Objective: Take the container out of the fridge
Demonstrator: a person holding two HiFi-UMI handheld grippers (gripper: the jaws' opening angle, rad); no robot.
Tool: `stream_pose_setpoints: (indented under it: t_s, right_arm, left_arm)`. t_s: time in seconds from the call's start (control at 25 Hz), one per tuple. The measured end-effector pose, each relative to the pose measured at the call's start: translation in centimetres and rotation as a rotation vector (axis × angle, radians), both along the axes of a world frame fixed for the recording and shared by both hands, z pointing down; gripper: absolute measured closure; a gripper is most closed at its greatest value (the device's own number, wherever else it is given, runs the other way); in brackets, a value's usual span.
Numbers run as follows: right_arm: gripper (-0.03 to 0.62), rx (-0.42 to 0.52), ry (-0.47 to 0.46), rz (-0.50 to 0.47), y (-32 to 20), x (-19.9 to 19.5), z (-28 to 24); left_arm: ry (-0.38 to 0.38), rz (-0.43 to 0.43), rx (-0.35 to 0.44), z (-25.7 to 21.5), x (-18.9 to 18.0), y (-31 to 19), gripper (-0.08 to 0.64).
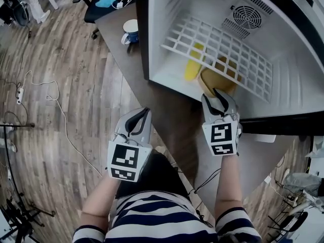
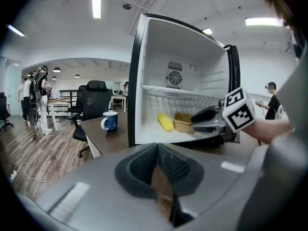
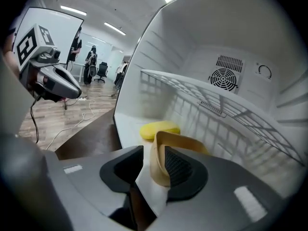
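Observation:
A tan container sits on the floor of the open fridge, under the white wire shelf. My right gripper reaches into the fridge's front. Its jaws stand open, and the container's near rim rises between them. The right pad lies inside the container against that rim, while a gap shows at the left pad. My left gripper hovers over the brown desk in front of the fridge, tips together, holding nothing.
A yellow oblong item lies just left of the container. A blue-and-white mug stands on the desk left of the fridge. Office chairs, people and floor cables are further off.

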State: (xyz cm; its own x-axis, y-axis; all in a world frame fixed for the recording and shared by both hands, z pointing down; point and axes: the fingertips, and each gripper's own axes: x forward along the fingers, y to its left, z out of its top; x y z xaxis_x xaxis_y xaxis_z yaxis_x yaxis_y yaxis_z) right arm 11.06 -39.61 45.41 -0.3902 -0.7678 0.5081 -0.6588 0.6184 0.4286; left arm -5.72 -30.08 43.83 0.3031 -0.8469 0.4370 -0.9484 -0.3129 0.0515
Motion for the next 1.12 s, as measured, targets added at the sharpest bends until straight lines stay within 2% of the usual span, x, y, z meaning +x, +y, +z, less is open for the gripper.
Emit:
stream_pose_setpoints:
  t_s: [0.32, 0.52, 0.68, 0.84, 1.12]
  right_arm:
    - [0.462, -0.023, 0.038, -0.044, -1.1, -0.3, 1.2]
    - [0.502, 0.008, 0.114, -0.063, -1.6, 0.0, 1.7]
    - [0.566, 0.015, 0.109, -0.083, -1.6, -0.2, 1.5]
    - [0.572, -0.010, 0.087, -0.098, -1.4, -0.3, 1.5]
    - [0.572, -0.019, 0.120, -0.113, -0.1, -0.6, 1.2]
  left_arm:
    - [0.013, -0.024, -0.023, 1.0, -0.4, -1.0, 0.560]
    - [0.012, -0.037, -0.023, 1.1, -0.6, -1.4, 0.560]
    - [0.010, -0.044, -0.029, 1.4, -0.9, -1.5, 0.560]
    - [0.009, -0.048, -0.037, 1.8, -1.2, -1.4, 0.560]
    - [0.016, -0.052, -0.013, 1.0, -1.6, -1.0, 0.560]
